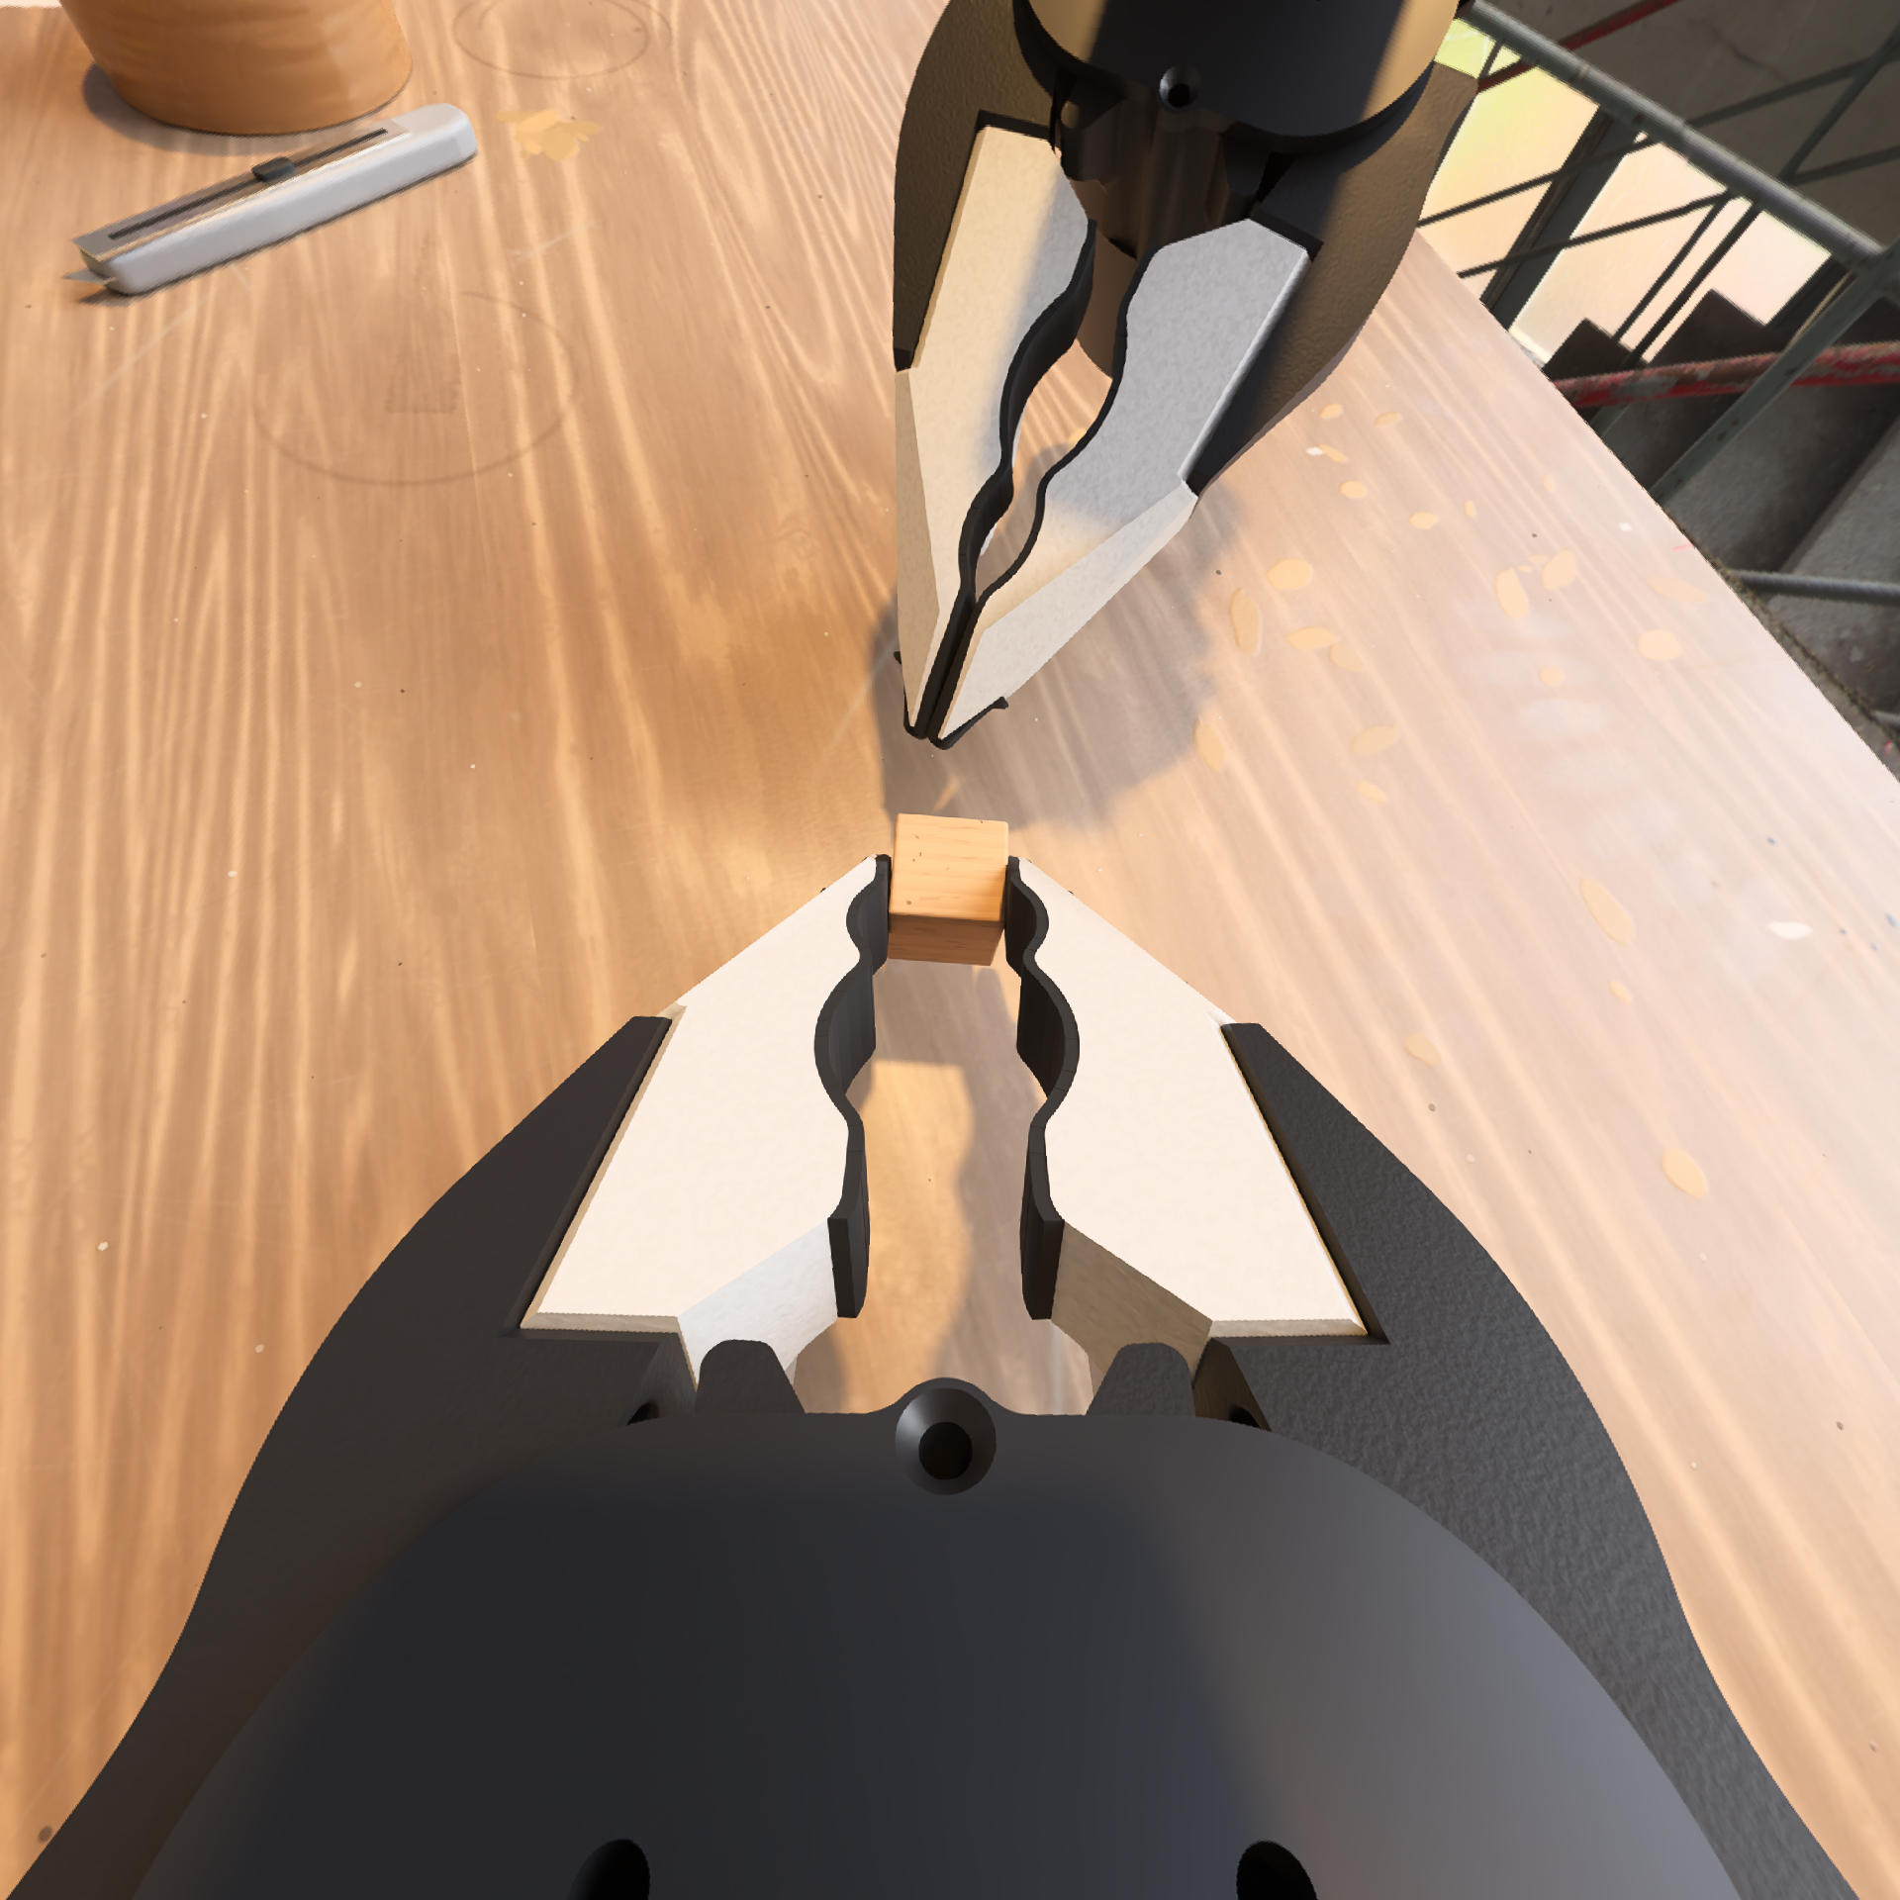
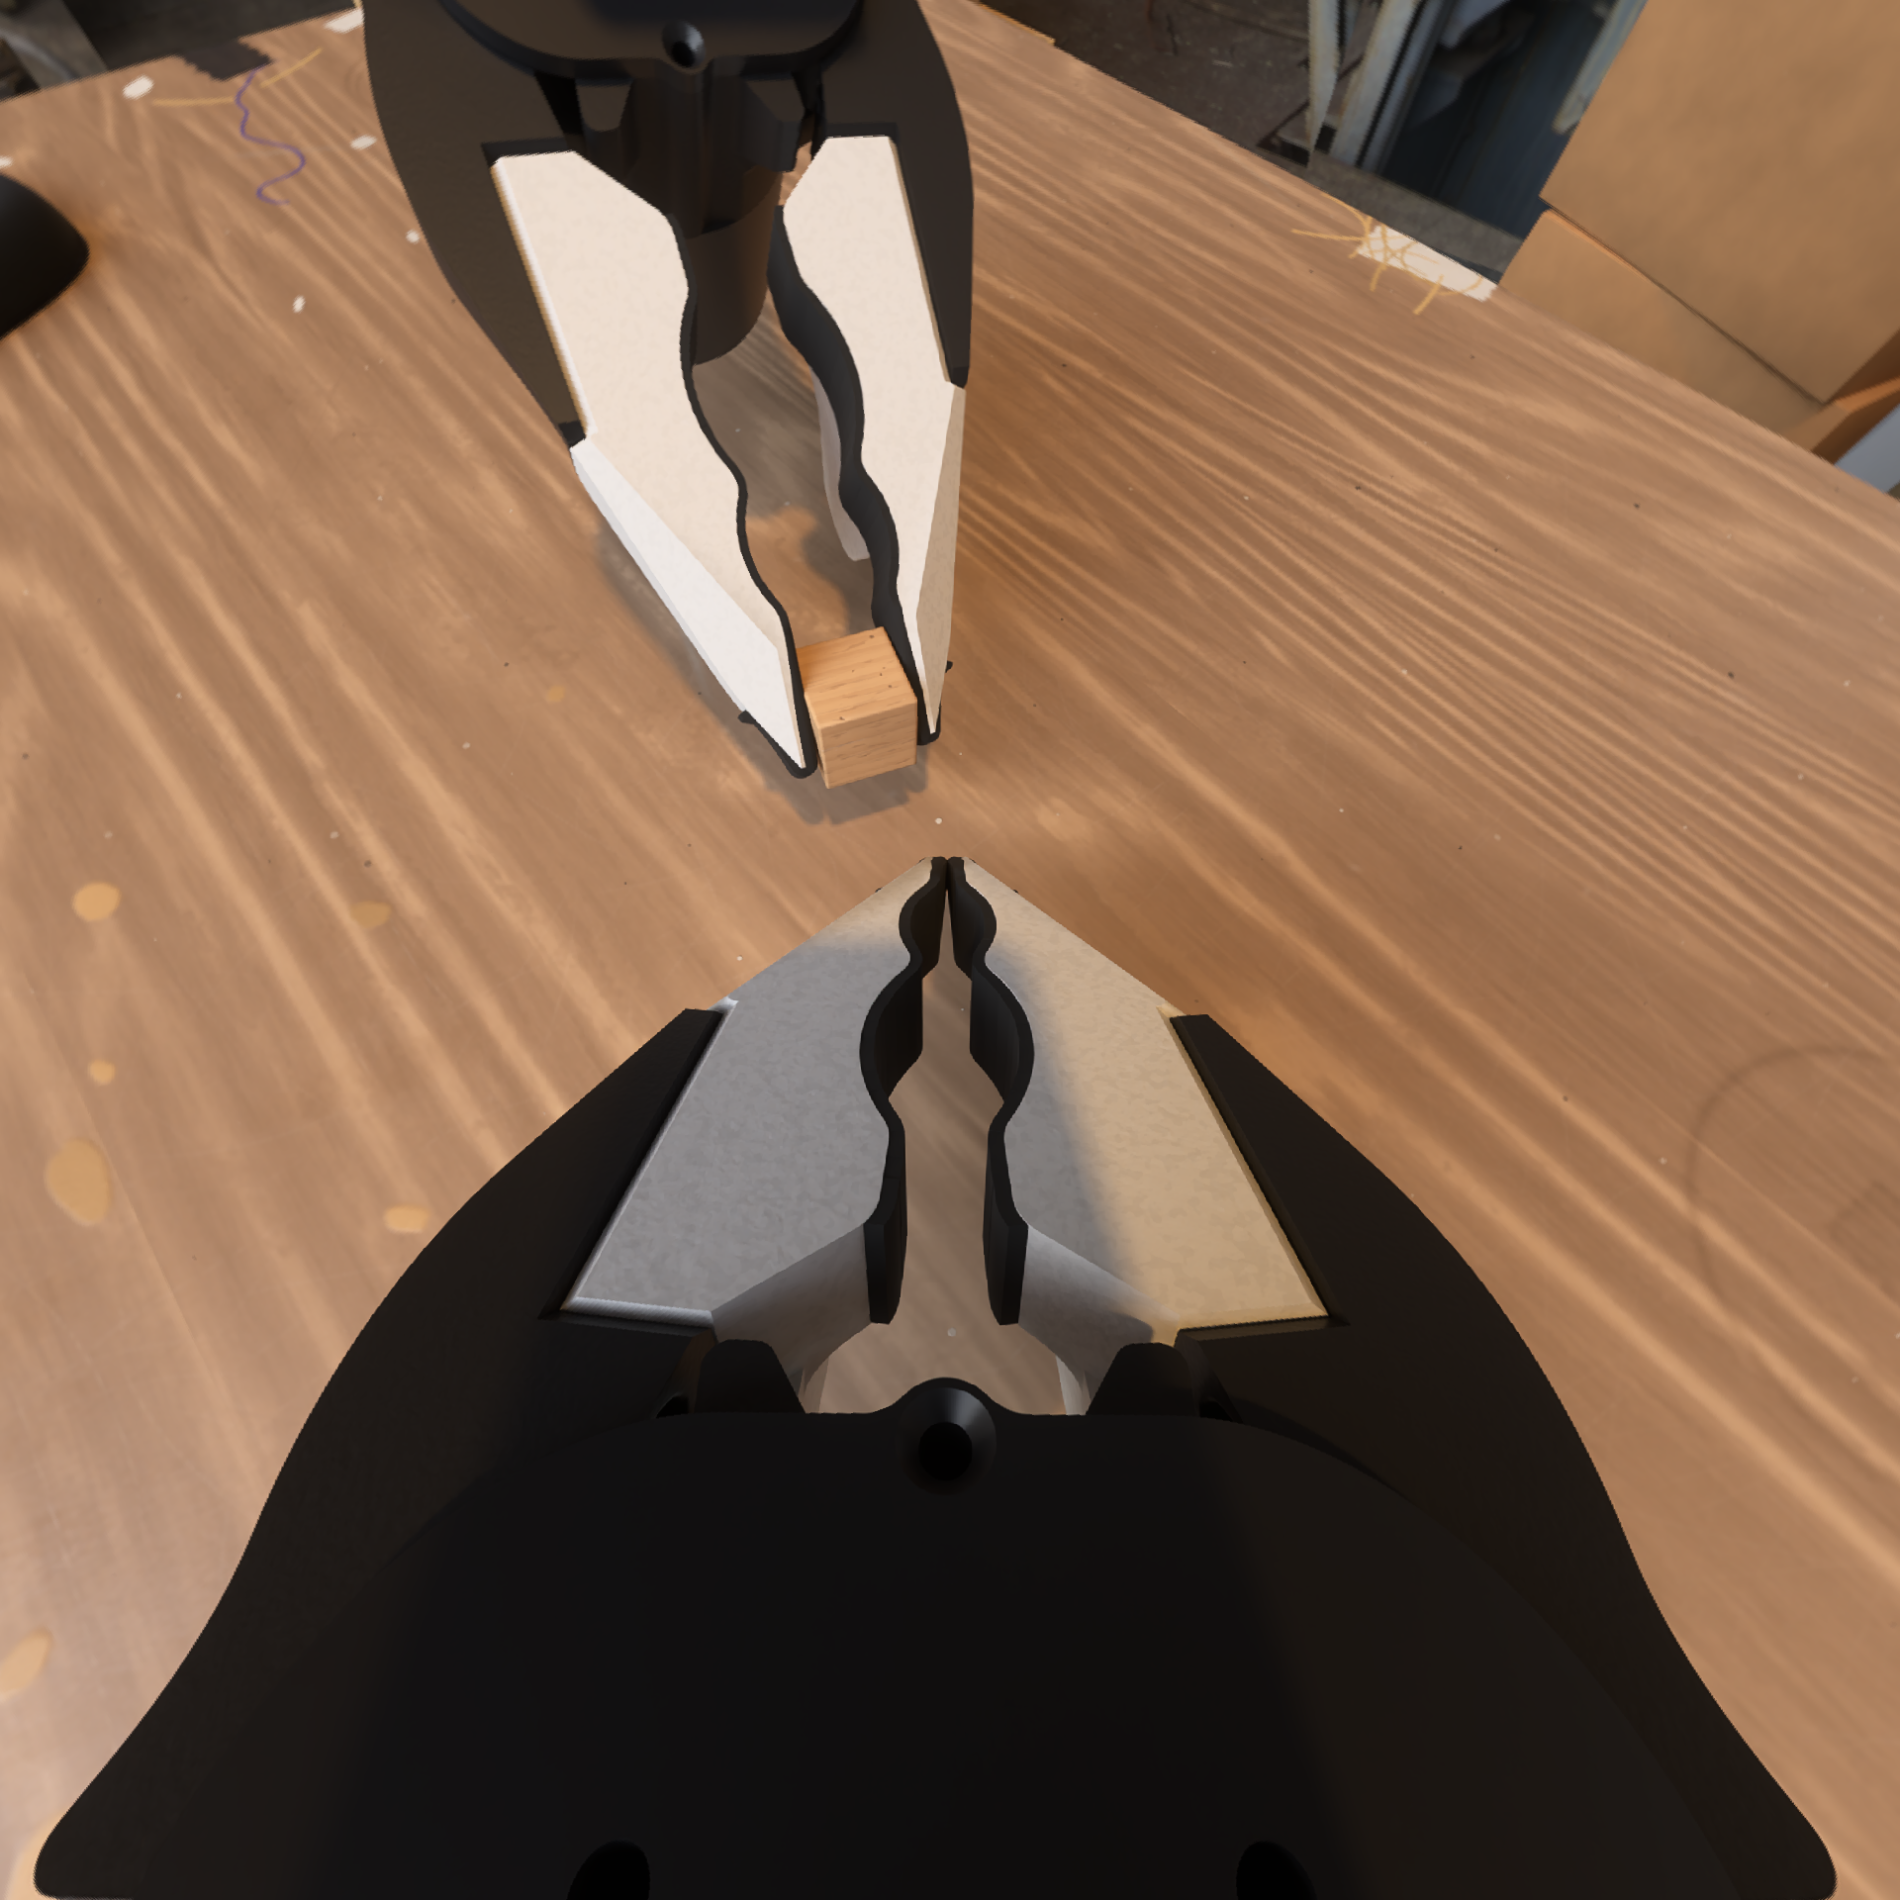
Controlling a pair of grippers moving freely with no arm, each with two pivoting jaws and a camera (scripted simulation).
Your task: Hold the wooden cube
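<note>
A small wooden cube sits between the tips of my left gripper, which is shut on it, low over the wooden table. In the right wrist view the same cube shows held in the left gripper across from me. My right gripper is shut and empty, its tips a short way from the cube, pointing at it. It also shows in the left wrist view, tilted down, just beyond the cube.
A grey utility knife and a round wooden pot lie at the far left. The table's edge runs along the right, with stairs and railings beyond. Cardboard boxes stand past the table; a black object lies at its left.
</note>
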